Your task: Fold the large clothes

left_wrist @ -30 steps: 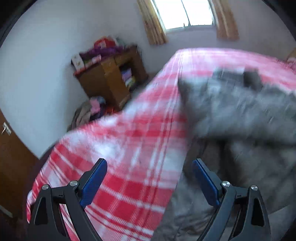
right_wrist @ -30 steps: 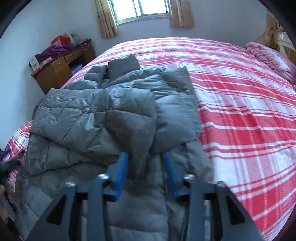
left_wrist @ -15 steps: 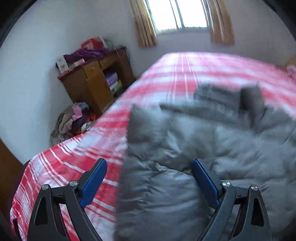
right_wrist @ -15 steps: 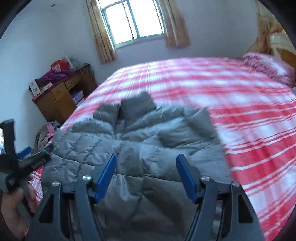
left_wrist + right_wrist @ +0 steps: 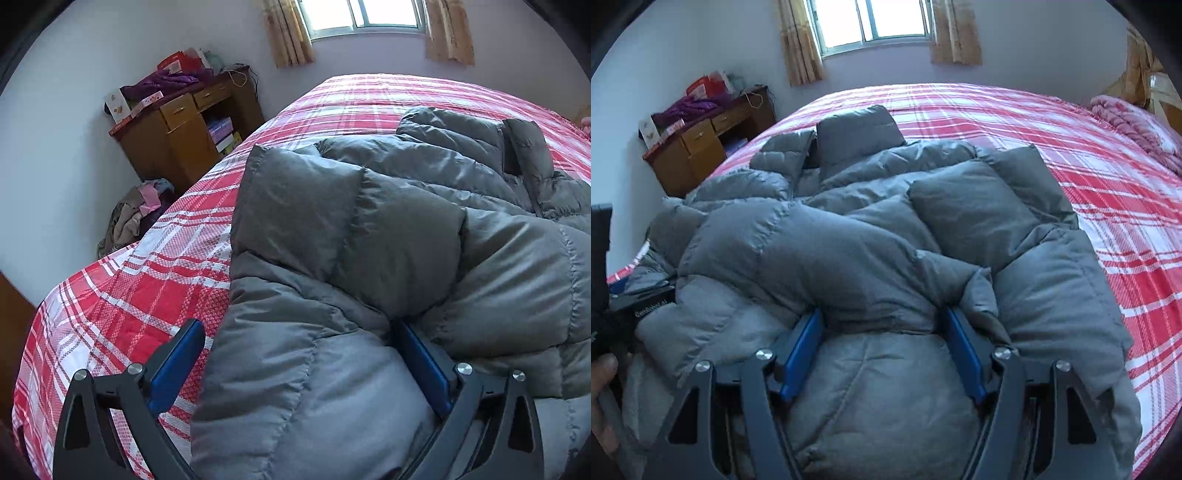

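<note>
Grey quilted puffer jacket [image 5: 886, 236] lies on the red-and-white plaid bed [image 5: 1108, 166], bulging between both my tongs: left tongs [image 5: 295, 354] and right tongs [image 5: 886, 343] gape wide, gripping nothing.

jacket [image 5: 871, 229]: 1 | hand-held grippers: 2 (left [image 5: 295, 354], right [image 5: 882, 343]) | bed [image 5: 1108, 177]: 1 | desk [image 5: 184, 129]: 1

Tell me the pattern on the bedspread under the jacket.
Red-and-white plaid bedspread beneath the grey puffer jacket; the right wrist view shows it best.
</note>
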`<state>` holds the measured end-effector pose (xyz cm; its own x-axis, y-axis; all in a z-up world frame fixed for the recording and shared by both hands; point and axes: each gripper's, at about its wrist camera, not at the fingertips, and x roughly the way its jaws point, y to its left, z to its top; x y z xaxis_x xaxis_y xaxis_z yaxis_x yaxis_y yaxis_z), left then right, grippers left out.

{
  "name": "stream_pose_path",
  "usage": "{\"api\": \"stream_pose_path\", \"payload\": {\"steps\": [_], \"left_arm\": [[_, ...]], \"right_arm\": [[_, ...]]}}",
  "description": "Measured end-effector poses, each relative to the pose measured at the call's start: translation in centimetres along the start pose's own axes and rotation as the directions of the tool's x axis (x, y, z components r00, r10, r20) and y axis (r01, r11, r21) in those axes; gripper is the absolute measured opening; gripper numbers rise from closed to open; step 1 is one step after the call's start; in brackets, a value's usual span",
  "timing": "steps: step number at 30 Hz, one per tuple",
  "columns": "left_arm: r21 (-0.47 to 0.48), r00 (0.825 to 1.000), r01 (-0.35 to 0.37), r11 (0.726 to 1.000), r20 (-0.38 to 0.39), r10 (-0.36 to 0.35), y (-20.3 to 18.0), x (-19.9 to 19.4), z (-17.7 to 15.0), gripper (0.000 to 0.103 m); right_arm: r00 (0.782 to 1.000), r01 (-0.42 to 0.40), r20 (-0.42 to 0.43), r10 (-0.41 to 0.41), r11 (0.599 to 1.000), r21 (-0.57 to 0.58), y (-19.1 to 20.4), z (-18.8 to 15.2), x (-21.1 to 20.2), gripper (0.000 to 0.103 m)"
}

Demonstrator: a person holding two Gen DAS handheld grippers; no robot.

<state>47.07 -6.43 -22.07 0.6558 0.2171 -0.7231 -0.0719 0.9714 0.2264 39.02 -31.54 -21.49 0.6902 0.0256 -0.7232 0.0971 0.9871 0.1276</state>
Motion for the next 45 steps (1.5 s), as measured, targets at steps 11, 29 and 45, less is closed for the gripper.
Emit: {"api": "stream_pose_path", "payload": {"steps": [11, 29, 45], "left_arm": [[-0.084, 0.990, 0.034, 0.996, 0.142, -0.022, 3.8, -6.0, 4.8, 0.102], [-0.204, 0.993, 0.078, 0.976, -0.073, -0.095, 1.4, 5.4, 5.4, 0.102], [-0.168, 0.997, 0.032, 0.985, -0.070, -0.044, 0.9, 5.5, 5.2, 0.102]], "right_arm": [[0.988, 0.106, 0.110, -0.105, 0.994, -0.010, 0.4, 1.4, -4.4, 0.068], [0.998, -0.068, -0.006, 0.068, 0.998, -0.002, 3.9, 3.8, 4.3, 0.061], [0.999, 0.032, -0.022, -0.033, 0.997, -0.064, 5.4, 3.9, 5.3, 0.061]]}}
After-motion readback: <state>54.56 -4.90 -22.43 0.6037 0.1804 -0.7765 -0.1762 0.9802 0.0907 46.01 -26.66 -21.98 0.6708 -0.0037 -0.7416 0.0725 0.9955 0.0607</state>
